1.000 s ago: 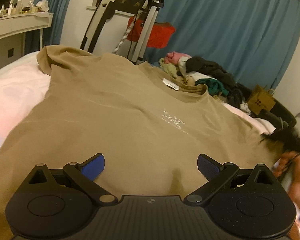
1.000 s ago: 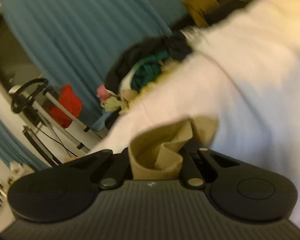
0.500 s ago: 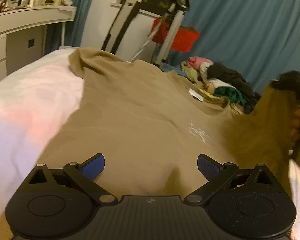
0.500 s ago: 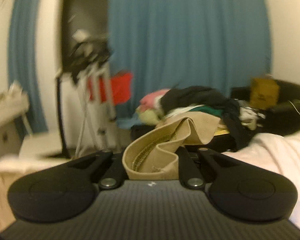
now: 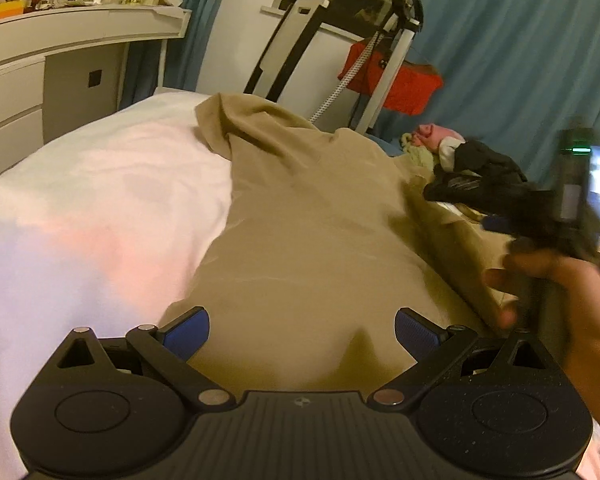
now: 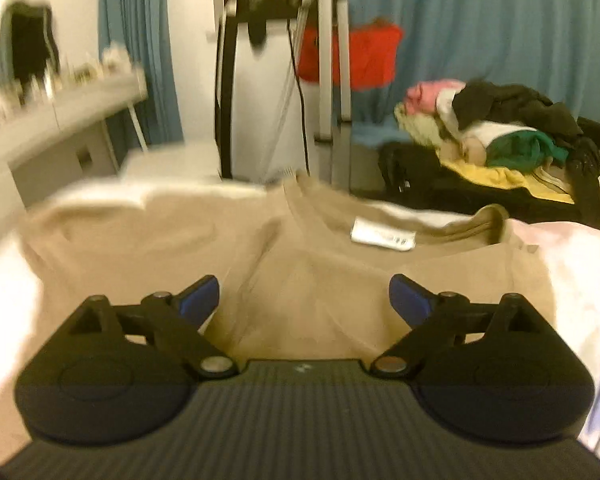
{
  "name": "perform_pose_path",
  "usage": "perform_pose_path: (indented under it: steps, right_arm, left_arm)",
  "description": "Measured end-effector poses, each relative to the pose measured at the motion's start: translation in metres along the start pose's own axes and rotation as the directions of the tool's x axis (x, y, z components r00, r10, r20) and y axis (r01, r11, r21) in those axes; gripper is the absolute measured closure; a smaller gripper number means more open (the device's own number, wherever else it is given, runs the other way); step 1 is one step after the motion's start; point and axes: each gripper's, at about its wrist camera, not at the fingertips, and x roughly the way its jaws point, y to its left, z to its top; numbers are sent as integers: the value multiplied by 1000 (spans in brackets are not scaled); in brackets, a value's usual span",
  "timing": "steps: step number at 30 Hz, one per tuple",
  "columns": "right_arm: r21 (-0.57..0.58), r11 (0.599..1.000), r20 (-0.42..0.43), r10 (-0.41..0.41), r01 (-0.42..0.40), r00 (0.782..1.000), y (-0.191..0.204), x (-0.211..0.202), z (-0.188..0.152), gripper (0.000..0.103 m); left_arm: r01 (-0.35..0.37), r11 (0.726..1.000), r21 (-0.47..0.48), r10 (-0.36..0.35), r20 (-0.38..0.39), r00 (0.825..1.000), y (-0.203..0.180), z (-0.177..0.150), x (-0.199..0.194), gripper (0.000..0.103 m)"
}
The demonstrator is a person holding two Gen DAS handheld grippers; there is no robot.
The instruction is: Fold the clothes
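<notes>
A tan T-shirt (image 5: pixel 312 240) is spread across a bed covered by a white sheet (image 5: pixel 80 216), and every place here is given relative to that shirt. In the left wrist view, the left tongs (image 5: pixel 302 332) are seen spread wide over the shirt's near part, the blue pads (image 5: pixel 186 330) apart and nothing gripped between them. The shirt's right side is seen folded over onto its middle, with a raised ridge of cloth running along the fold. To the right of the shirt, the right hand (image 5: pixel 556 292) is seen holding its gripper, blurred, with fingertips close to the folded edge. In the right wrist view, the right tongs (image 6: pixel 304 300) are likewise held released, the blue pads (image 6: pixel 406 298) well apart over the cloth and no fabric caught. Beyond them the shirt's collar (image 6: pixel 380 224) is seen with a white label (image 6: pixel 382 236) inside it. Past the shirt's far edge a pile of clothes (image 6: pixel 496 128) is heaped in pink, black, green and yellow. Behind the shirt a blue curtain (image 5: pixel 520 60) hangs, with a red cloth (image 5: pixel 396 80) on a metal stand (image 5: pixel 384 64) in front of it. To the shirt's left a white dresser (image 5: pixel 40 60) is set, carrying small bottles.
</notes>
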Motion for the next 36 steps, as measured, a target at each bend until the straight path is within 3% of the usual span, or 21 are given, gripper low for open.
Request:
perform_pose_path:
  steps: [5, 14, 19, 25, 26, 28, 33, 34, 36]
  right_arm:
    - [50, 999, 79, -8, 4, 997, -25, -90, -10, 10]
    - [282, 958, 76, -82, 57, 994, -87, -273, -108, 10]
    - [362, 925, 67, -152, 118, 986, -110, -326, -152, 10]
    - [345, 933, 149, -163, 104, 975, -127, -356, -155, 10]
    - [343, 934, 164, -167, 103, 972, -130, -361, -155, 10]
    - [353, 931, 186, -167, 93, 968, -138, -369, -156, 10]
    - [429, 899, 199, -188, 88, 962, -170, -385, -164, 10]
    - [449, 889, 200, -194, 86, 960, -176, -388, -166, 10]
    - [489, 868, 198, -206, 86, 958, -189, -391, -170, 10]
  left_arm:
    - [17, 999, 32, -17, 1, 1000, -7, -4, 1, 3]
    - [101, 985, 138, -98, -29, 995, -39, -25, -33, 4]
    - [159, 964, 212, -151, -53, 987, -62, -40, -61, 6]
    - [265, 907, 329, -247, -96, 964, -102, -78, -120, 9]
    - [290, 902, 321, -266, -116, 957, -109, -86, -127, 10]
    - [382, 883, 273, -340, -189, 921, -123, -105, -135, 14]
    - [589, 783, 201, -503, -352, 789, -168, -160, -145, 22]
    - [606, 766, 213, -509, -374, 775, -178, -172, -144, 23]
    - [607, 752, 257, -484, -409, 774, -193, -197, -137, 23]
